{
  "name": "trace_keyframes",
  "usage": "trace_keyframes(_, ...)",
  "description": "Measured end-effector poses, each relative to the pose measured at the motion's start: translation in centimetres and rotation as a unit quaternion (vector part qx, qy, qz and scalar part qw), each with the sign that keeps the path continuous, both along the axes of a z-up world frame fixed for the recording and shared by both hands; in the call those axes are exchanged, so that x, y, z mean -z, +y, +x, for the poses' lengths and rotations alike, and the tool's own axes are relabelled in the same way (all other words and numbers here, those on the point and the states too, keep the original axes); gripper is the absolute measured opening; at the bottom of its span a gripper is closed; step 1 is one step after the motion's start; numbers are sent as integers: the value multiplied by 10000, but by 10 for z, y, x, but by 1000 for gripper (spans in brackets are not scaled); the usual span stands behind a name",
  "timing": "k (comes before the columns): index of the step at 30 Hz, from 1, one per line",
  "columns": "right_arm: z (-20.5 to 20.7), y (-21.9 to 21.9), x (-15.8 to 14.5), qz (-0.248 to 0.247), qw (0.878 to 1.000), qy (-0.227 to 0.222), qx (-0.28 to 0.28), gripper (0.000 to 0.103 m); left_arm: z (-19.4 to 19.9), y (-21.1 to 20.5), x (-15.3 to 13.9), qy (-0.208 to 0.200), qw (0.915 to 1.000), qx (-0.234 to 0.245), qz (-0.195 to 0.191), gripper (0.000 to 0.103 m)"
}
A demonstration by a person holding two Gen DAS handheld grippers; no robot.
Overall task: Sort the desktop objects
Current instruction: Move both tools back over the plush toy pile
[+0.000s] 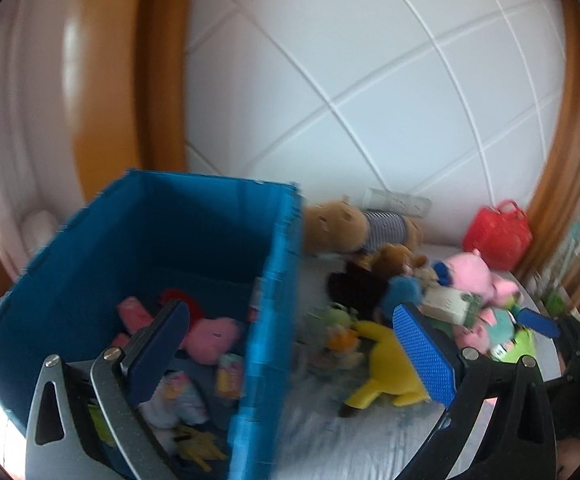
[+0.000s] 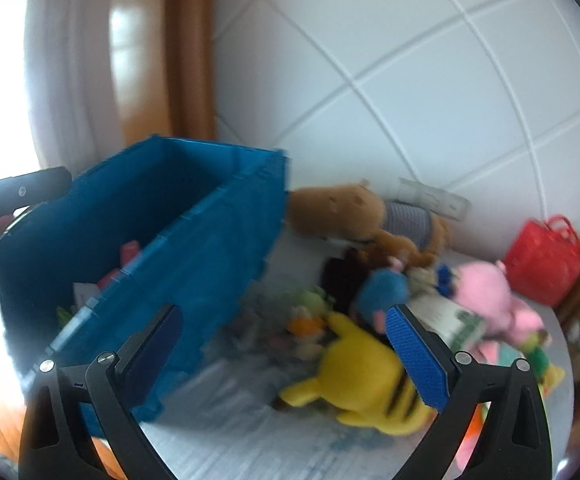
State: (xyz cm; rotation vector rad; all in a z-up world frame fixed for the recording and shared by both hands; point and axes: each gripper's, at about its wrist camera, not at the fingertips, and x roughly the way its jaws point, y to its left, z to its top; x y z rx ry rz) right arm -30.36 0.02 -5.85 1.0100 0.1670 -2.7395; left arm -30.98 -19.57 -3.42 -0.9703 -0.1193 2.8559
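A blue plastic crate [image 1: 277, 280] [image 2: 209, 248] stands on the left of the table with several soft toys inside, among them a pink plush [image 1: 213, 336]. To its right lies a heap of plush toys: a yellow striped plush [image 1: 386, 364] [image 2: 366, 384], a big brown plush in a striped shirt [image 1: 338, 224] [image 2: 342, 208], a pink pig [image 1: 478, 276] [image 2: 490, 292], a blue one [image 2: 382, 292]. My left gripper [image 1: 290, 344] is open, straddling the crate's right wall. My right gripper [image 2: 285, 352] is open above the table between the crate and the yellow plush. Both are empty.
A red plastic basket [image 1: 498, 236] [image 2: 542, 260] sits at the back right corner. A white tiled wall and an orange wooden frame [image 1: 105, 80] rise behind. The table has a pale cloth [image 2: 257, 432]. The other gripper's blue pad [image 1: 538, 322] shows at right.
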Motion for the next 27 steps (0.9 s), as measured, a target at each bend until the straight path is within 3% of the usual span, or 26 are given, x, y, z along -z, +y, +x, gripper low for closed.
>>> trace_keyframes(15, 35, 216, 46, 20, 9895, -560, 1333, 102, -54, 183, 73, -955, 9917, 852, 75, 103)
trace_keyframes(21, 36, 268, 64, 76, 9864, -729, 1474, 102, -81, 236, 134, -1227, 9877, 913, -336, 103)
trace_keyframes(27, 36, 310, 89, 32, 9815, -983, 1645, 102, -90, 243, 208, -1738, 9792, 899, -534, 103)
